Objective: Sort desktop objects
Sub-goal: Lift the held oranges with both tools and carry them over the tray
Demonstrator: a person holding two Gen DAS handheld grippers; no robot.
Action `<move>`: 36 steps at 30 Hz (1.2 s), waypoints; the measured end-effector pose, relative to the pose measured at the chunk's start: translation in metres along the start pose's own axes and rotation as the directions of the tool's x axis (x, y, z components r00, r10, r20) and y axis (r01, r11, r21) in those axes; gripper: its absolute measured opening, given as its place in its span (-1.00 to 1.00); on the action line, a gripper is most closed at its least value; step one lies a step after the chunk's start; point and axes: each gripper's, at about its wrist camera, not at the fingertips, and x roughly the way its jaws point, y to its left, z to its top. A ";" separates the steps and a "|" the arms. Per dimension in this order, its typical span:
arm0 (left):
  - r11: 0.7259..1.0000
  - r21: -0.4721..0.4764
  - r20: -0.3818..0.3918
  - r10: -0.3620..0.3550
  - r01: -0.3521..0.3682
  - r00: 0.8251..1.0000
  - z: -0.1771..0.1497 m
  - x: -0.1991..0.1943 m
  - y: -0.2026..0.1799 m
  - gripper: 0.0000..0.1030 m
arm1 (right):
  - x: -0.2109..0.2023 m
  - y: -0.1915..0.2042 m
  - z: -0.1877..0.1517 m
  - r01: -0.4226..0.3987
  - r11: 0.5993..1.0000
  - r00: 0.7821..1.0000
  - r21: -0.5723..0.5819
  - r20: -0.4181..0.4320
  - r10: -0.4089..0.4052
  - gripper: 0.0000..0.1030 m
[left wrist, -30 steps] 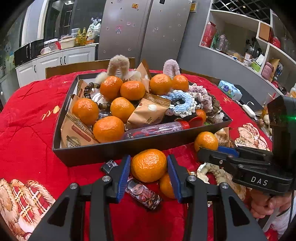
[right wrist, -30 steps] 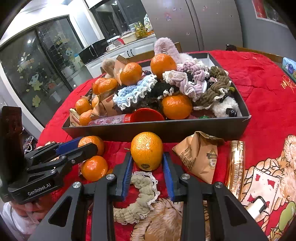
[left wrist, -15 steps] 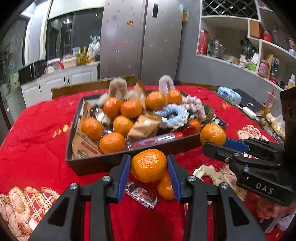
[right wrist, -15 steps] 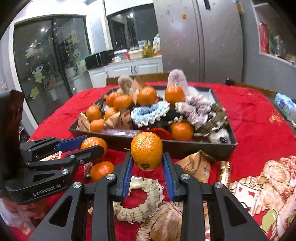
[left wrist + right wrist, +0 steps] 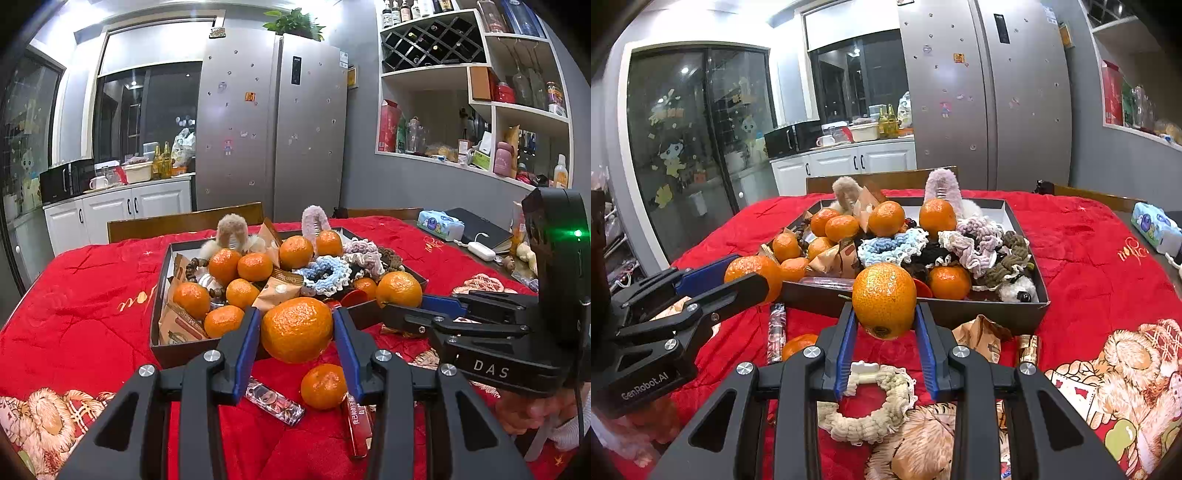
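Grippers, left (image 5: 297, 328) and right (image 5: 884, 321), each clamp a tangerine aloft near the tray's (image 5: 979, 312) front wall, presumably for dropping in.

We read "DAS" in pale letters on the black body of the right gripper (image 5: 402, 308), at four o'clock in the left wrist view. "GenRobot.AI" stands on the left gripper (image 5: 738, 275), at eight o'clock in the right wrist view. Gold script on the red tablecloth (image 5: 1089, 258) and print on the brown packet (image 5: 181, 326) stay illegible to us.
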 end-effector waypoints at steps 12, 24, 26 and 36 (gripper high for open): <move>1.000 0.002 -0.017 -0.006 0.006 1.000 0.000 0.007 -0.002 -0.19 | 0.002 -0.002 0.000 -0.001 1.000 1.000 0.010 -0.006 0.001 -0.42; 1.000 -0.023 -0.047 -0.002 0.000 0.999 -0.001 0.013 0.003 -0.19 | -0.003 0.005 0.000 0.001 1.000 1.000 -0.019 0.017 -0.001 -0.42; 0.999 -0.044 -0.058 -0.003 0.001 0.998 -0.001 0.014 0.007 -0.19 | -0.002 0.008 0.001 0.001 1.000 1.000 -0.023 0.017 -0.001 -0.42; 0.996 -0.090 -0.086 0.006 -0.014 0.996 0.001 0.016 0.017 -0.19 | 0.003 0.015 0.003 -0.007 1.000 1.000 -0.021 0.003 0.007 -0.42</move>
